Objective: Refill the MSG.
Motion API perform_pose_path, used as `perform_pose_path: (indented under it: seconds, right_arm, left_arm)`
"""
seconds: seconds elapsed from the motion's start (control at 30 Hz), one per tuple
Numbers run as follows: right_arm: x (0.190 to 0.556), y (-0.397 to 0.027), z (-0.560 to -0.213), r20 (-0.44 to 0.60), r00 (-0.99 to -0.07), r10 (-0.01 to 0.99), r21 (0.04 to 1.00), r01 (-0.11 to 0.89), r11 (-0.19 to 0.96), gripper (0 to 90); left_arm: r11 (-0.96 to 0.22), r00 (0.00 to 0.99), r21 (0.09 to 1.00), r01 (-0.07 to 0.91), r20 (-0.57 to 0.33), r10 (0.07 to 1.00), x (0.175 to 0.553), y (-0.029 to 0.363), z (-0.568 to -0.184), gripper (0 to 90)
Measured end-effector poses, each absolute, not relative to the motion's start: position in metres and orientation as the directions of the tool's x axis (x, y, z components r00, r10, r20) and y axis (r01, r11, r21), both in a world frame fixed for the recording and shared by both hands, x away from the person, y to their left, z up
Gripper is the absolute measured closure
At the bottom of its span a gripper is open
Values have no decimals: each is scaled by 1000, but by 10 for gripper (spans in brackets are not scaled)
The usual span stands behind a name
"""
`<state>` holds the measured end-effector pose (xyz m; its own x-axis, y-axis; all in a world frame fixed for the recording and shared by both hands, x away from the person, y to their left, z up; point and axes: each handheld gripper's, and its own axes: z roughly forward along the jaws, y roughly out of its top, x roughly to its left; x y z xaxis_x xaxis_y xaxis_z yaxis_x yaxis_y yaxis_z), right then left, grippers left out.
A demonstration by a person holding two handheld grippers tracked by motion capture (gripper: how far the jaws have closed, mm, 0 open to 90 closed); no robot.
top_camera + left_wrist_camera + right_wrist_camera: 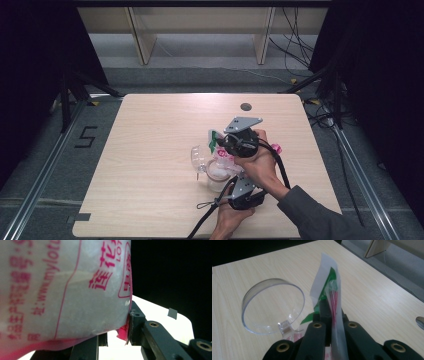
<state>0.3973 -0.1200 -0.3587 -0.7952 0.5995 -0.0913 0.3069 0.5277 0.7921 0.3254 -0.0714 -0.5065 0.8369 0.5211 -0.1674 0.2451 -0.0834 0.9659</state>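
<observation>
Right gripper (329, 322) clamped tight on the thin top edge of the bag (329, 290). Left gripper (117, 337) squeezing the bag's fat bottom part – white plastic, pink letters, soft and lumpy. Held over the clear jar (218, 177) near the middle of the wooden table (150, 150), round see-through lid (273, 306) flipped open. Best to tip slowly – keep the mouth right above the jar, no shaking. Smooth, crinkly, slippery.
</observation>
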Motion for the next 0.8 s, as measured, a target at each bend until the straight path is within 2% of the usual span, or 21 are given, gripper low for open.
perform_pose_path:
  seconds: [0.8]
  right_arm:
    - [401, -116, -360, -89, -795, 599, 777, 321, 541, 900]
  left_arm:
    - [-82, 840, 966, 244, -169, 516, 326, -73, -504, 737]
